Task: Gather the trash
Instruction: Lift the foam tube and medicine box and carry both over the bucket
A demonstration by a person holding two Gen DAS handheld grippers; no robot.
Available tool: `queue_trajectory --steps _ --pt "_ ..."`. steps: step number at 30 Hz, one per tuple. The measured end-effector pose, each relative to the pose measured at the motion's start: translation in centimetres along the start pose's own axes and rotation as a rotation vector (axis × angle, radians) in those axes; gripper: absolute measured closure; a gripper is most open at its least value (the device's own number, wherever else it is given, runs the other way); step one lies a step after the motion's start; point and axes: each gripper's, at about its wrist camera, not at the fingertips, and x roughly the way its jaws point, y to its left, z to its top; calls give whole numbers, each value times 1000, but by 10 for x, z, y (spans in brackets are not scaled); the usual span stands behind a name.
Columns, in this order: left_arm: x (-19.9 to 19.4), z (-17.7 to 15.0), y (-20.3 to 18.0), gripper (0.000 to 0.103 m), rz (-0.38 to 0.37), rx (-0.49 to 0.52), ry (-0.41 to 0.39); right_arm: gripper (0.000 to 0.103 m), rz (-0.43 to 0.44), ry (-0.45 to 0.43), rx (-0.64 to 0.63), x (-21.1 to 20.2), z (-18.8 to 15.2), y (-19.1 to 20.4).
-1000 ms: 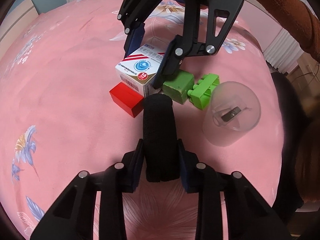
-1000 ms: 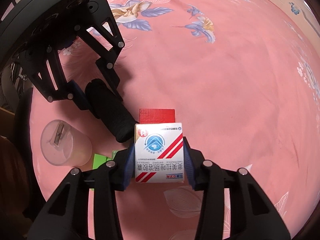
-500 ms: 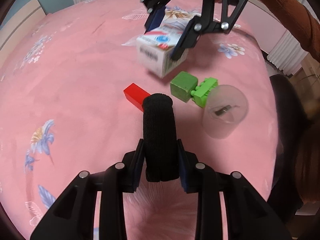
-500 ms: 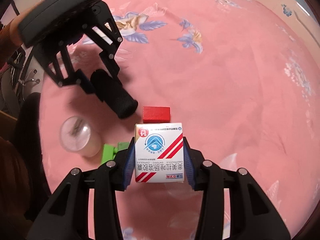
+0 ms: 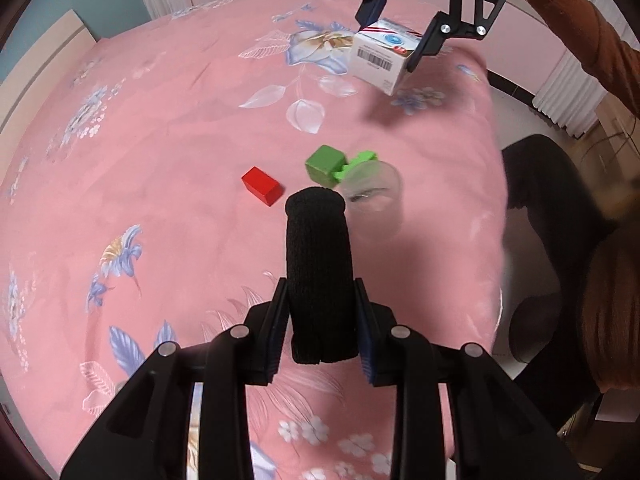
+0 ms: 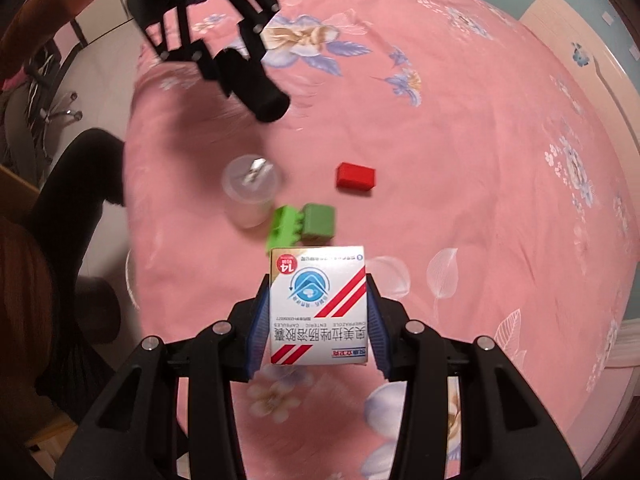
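the box [image 6: 318,306] sits squeezed between the fingers of the right gripper [image 6: 318,320], held by its two narrow sides with the printed face up toward the camera, well above the bed [image 6: 480,160]. from the left wrist view the same box [image 5: 384,56] hangs clear over the far part of the bedspread, barcode side showing, so it looks lifted for carrying off rather than for setting down.

the left gripper [image 5: 320,328] is clamped on a black roll [image 5: 319,272] (fabric or foam, hard to say which), gripped near one end so that most of its length sticks out ahead of the fingers; it too is up in the air.

below both, on the bed, stand a clear cup [image 6: 250,194] with a small metal piece [image 6: 254,168] lying inside it, just beside a green brick [image 6: 282,232] that touches a green cube [image 6: 318,221]. a red block [image 6: 355,176] lies a little apart.

no bin shows in either view, so where the two held pieces are meant to go cannot be told.
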Motion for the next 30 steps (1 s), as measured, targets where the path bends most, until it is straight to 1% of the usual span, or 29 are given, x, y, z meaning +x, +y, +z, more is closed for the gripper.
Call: queue_trajectory --steps 8,16,22,30 --pt "-27 -3 -49 69 6 45 7 59 -24 -3 -45 -36 -15 50" --pt "-40 -4 -101 69 6 78 -5 59 -35 -27 -70 -57 -27 102" --pt "-37 -8 -142 69 -20 108 1 59 -24 -39 -87 -59 -38 143" --pt "-19 -11 -186 69 -65 146 7 59 12 -35 -101 -37 -54 190"
